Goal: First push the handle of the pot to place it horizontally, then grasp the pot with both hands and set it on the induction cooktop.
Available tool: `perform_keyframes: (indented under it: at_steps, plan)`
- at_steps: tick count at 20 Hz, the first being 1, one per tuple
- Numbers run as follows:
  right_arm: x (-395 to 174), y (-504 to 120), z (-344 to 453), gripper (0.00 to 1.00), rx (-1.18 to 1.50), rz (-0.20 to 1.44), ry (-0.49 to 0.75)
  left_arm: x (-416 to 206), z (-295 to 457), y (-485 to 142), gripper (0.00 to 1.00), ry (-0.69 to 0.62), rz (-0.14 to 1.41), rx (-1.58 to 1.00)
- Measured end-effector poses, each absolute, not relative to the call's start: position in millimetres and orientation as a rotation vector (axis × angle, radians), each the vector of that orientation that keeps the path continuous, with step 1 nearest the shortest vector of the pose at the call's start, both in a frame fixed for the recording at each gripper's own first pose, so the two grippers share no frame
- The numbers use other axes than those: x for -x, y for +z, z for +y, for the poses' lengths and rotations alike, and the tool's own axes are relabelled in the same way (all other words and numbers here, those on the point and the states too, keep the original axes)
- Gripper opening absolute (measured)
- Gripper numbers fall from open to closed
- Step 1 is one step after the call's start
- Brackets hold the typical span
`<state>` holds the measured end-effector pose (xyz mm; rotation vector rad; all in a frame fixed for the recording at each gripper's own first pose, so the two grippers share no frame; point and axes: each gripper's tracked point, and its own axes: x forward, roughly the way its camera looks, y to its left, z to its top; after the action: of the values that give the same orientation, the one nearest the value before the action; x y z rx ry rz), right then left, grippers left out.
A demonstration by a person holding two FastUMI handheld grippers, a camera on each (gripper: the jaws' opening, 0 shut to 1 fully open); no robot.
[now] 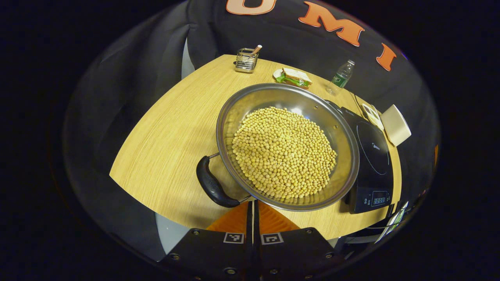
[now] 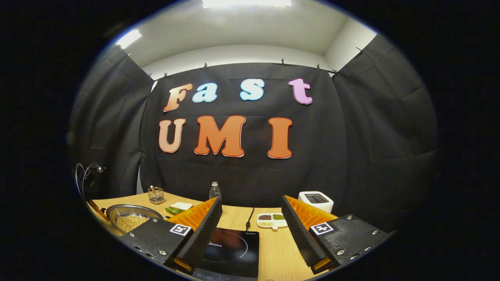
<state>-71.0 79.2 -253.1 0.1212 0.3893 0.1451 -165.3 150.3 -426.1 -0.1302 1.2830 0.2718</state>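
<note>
- The pot, a wide steel pan heaped with pale yellow beans, sits on the wooden counter just left of the induction cooktop, its far rim overlapping the cooktop's edge in the left gripper view.
- Its black handle points toward the near left, just ahead of the left gripper.
- The left gripper's jaws are pressed together with only a thin slit between them, holding nothing, their tips close to the pot's near rim beside the handle.
- The right gripper hovers above the cooktop, jaws spread wide and empty.
- In the right gripper view the pot lies off to the left.
- Farther back on the counter stand a wire caddy, a sandwich, a plastic bottle, a small sectioned dish and a white toaster.
</note>
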Motion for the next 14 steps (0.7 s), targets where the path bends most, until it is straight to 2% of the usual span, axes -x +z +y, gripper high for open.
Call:
perform_keyframes:
  at_steps: [14]
  plan:
    - [69,-283,103,0.95,-0.151,0.472,0.166,129,223,-423,0.01,0.375,1.164,-0.157]
